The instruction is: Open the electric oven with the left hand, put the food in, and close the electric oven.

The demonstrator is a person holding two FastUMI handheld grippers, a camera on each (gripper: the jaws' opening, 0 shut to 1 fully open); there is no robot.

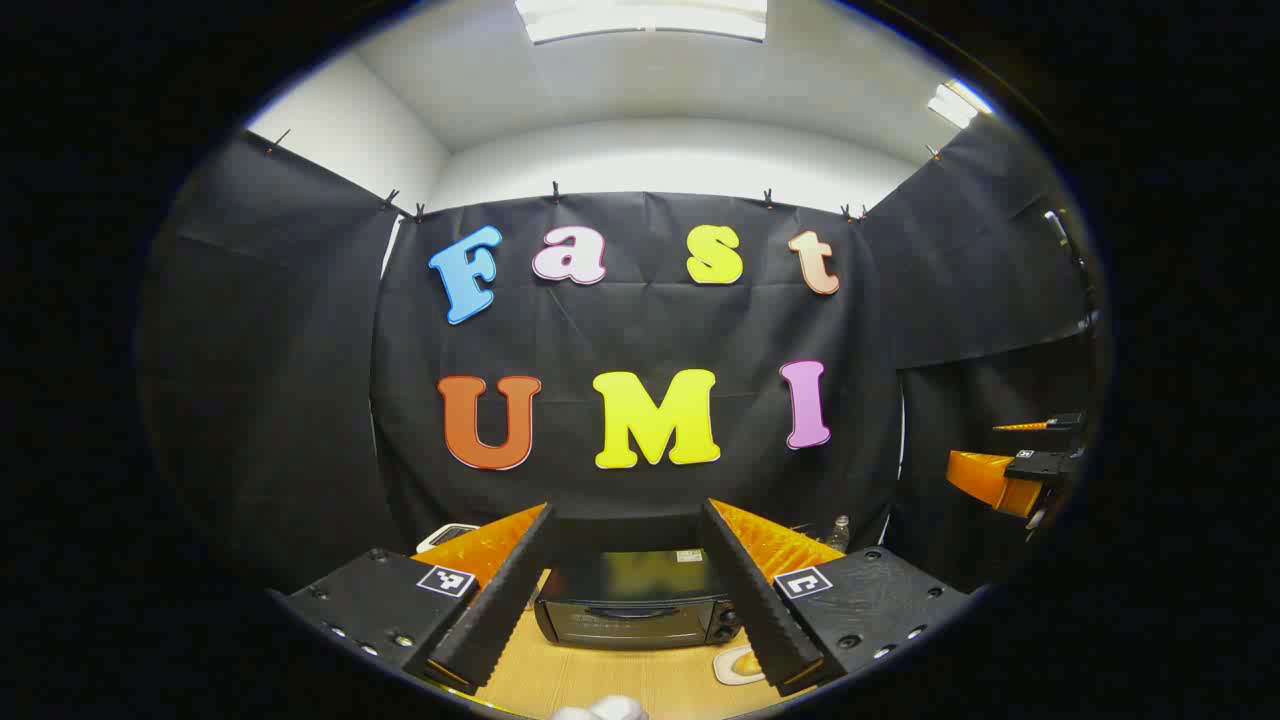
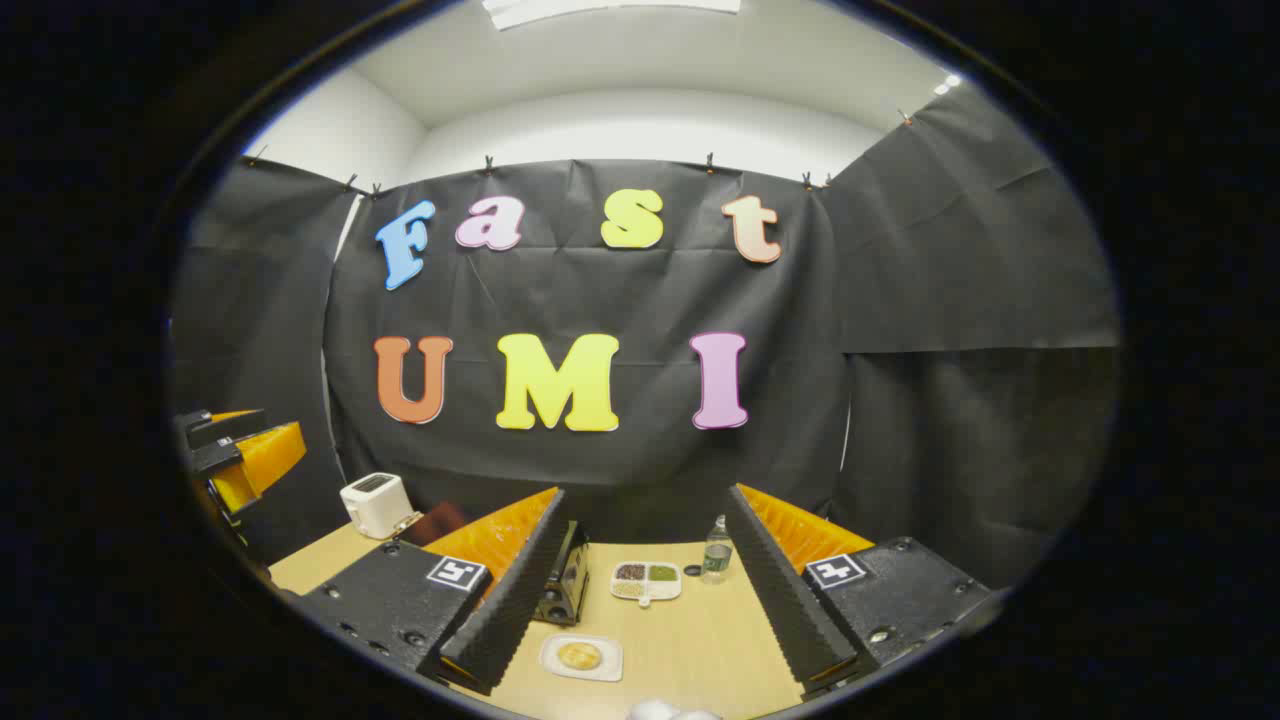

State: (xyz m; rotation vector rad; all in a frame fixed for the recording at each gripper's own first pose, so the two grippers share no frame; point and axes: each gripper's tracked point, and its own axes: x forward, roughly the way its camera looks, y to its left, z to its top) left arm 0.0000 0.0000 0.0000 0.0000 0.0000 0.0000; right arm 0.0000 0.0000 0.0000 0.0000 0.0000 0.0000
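The left gripper (image 1: 625, 590) hangs above the near edge of the bench (image 1: 620, 680), its jaws wide and empty, and the oven (image 1: 635, 605) sits framed between them. The oven stands toward the back of the bench, door shut, a dark bar handle running across the top of the glass door and knobs at its right end. That handle is the place to take hold: it looks stiff and narrow enough for the jaws to close over from the front. The door probably hinges at the bottom and swings down, so the pull would need to follow an arc. The oven itself looks heavy enough to stay put, though a hard tug might drag it on the smooth wood.

The food (image 2: 580, 656), a small golden bun or pastry, lies on a pale plate (image 2: 556, 668) just beside the oven's right front corner. It looks light and soft, so a gentle squeeze should do; the plate may slide.

The right gripper (image 2: 645, 600) also hovers near the front edge, jaws wide and empty. Beyond it are a divided dish (image 2: 645, 582) and a bottle (image 2: 717, 562) toward the back, and a toaster (image 2: 375, 503) at the back left corner.
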